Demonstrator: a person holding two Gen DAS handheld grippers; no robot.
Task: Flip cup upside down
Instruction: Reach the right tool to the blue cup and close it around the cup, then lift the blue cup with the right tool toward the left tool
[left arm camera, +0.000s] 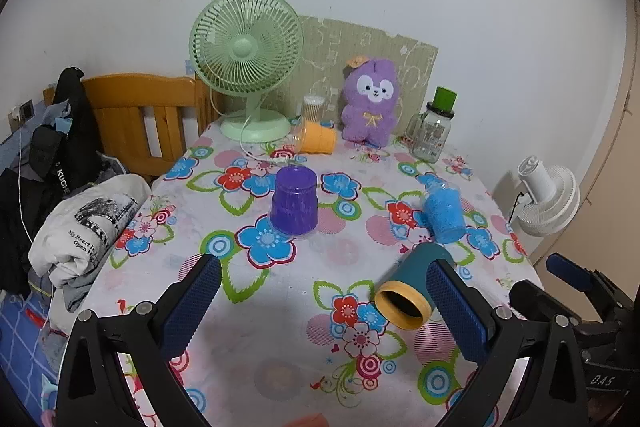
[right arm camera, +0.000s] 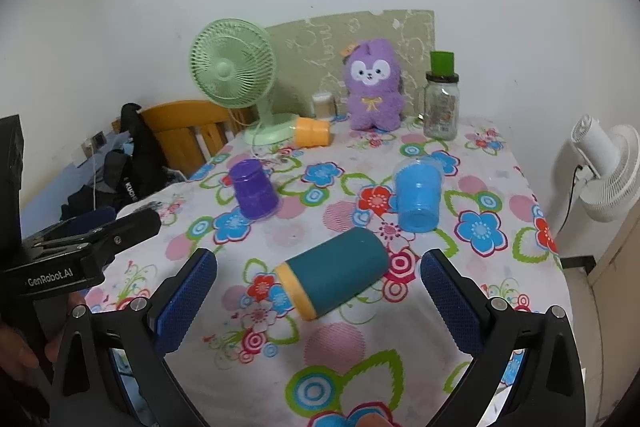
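A teal cup with a yellow rim (left arm camera: pixel 412 285) (right arm camera: pixel 334 273) lies on its side on the flowered tablecloth. A purple cup (left arm camera: pixel 294 203) (right arm camera: pixel 254 191) stands upside down. A blue cup (left arm camera: pixel 444 213) (right arm camera: pixel 418 197) lies on its side. An orange cup (left arm camera: pixel 316 137) (right arm camera: pixel 312 132) lies on its side at the back. My left gripper (left arm camera: pixel 326 303) is open, its right finger (left arm camera: pixel 456 311) next to the teal cup. My right gripper (right arm camera: pixel 318 301) is open with the teal cup between and just beyond its fingers. Both are empty.
At the back stand a green fan (left arm camera: pixel 246 67), a purple plush toy (left arm camera: pixel 370 101), a glass jar with a green lid (left arm camera: pixel 432 131) and a cotton swab box (left arm camera: pixel 312 107). A wooden chair with clothes (left arm camera: pixel 132 115) is left; a white fan (left arm camera: pixel 548 199) is right.
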